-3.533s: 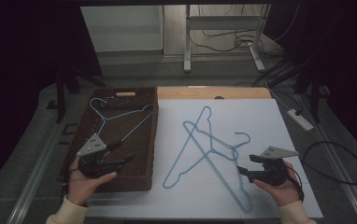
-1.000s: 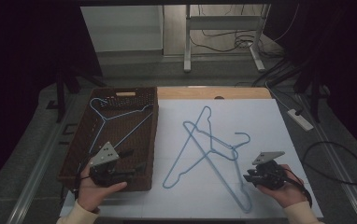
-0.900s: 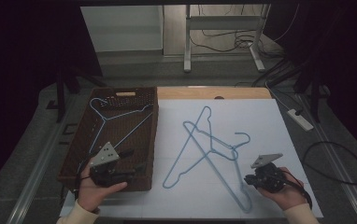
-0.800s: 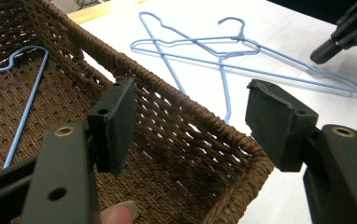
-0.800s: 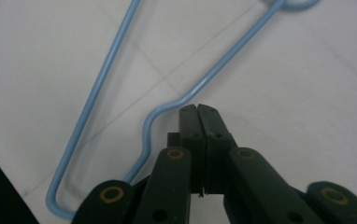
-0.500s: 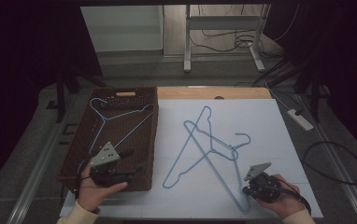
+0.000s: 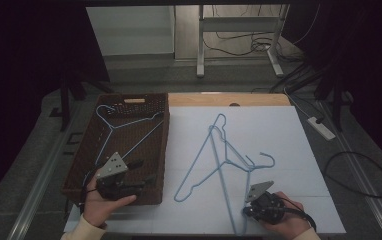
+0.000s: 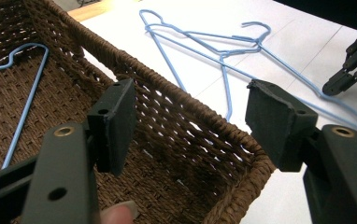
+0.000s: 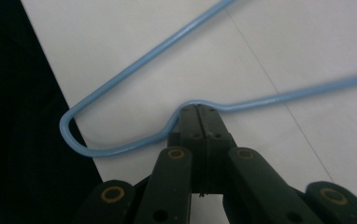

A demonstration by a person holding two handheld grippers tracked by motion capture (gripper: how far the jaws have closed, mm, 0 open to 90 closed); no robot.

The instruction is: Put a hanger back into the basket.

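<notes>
The right hand-held gripper (image 7: pixel 251 210) sits low at the near edge of the white-covered worktop (image 7: pixel 279 135), its jaws pressed fully together with a dip of a light-blue wire coat hanger (image 9: pixel 134 140) curving just around their tips; whether any wire is pinched between them cannot be told. That hanger's rounded corner lies just to the left of the jaws, at the worktop's edge. Ahead of this gripper, a second light-blue wire hanger (image 7: pixel 219 145) crosses over the first. The left hand-held gripper (image 8: pixel 190 121) hangs with jaws wide apart and empty above the near corner of a brown woven wicker basket (image 8: pixel 200 126), whose rim stands between it and the crossed hangers. Inside the basket, to the jaws' left, lies a third blue wire hanger (image 8: pixel 24 107).
</notes>
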